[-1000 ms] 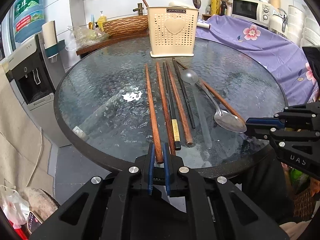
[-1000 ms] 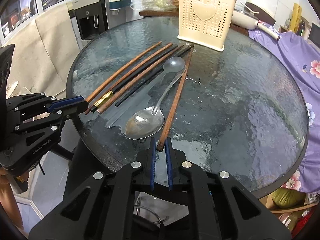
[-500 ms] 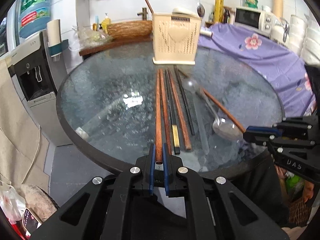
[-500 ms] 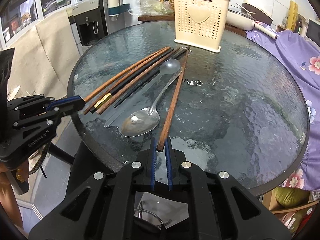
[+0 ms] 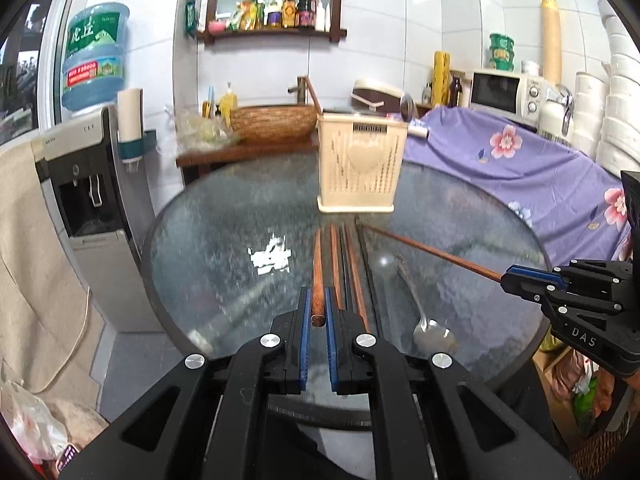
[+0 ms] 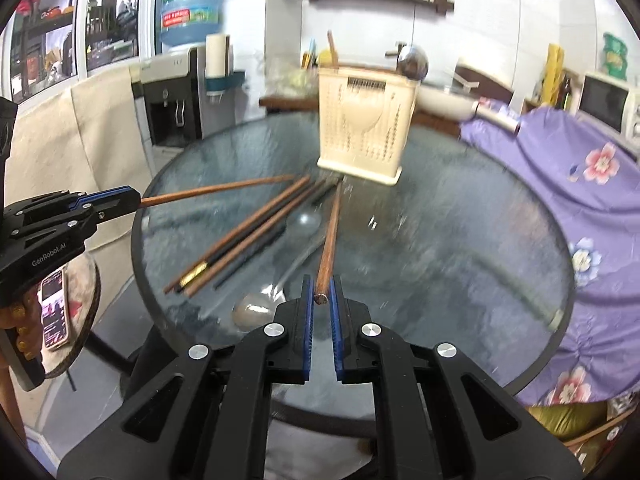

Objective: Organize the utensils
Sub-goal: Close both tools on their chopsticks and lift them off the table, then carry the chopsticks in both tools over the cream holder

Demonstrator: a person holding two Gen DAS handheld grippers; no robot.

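Round glass desk (image 5: pixel 208 248): your left gripper (image 5: pixel 318 308) and right gripper (image 6: pixel 322 300) each clamp one brown chopstick (image 5: pixel 318 276), lifted. The holder (image 5: pixel 358 168) behind already has a spoon; several chopsticks (image 6: pixel 248 236) and a metal spoon (image 5: pixel 432 334) before it remain.

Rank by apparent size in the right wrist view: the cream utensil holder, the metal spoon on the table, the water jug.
1. Cream utensil holder, largest.
2. Water jug and metal spoon: unsure. The jug covers more area but stands far back; the spoon reaches longer but is thin and blurred.
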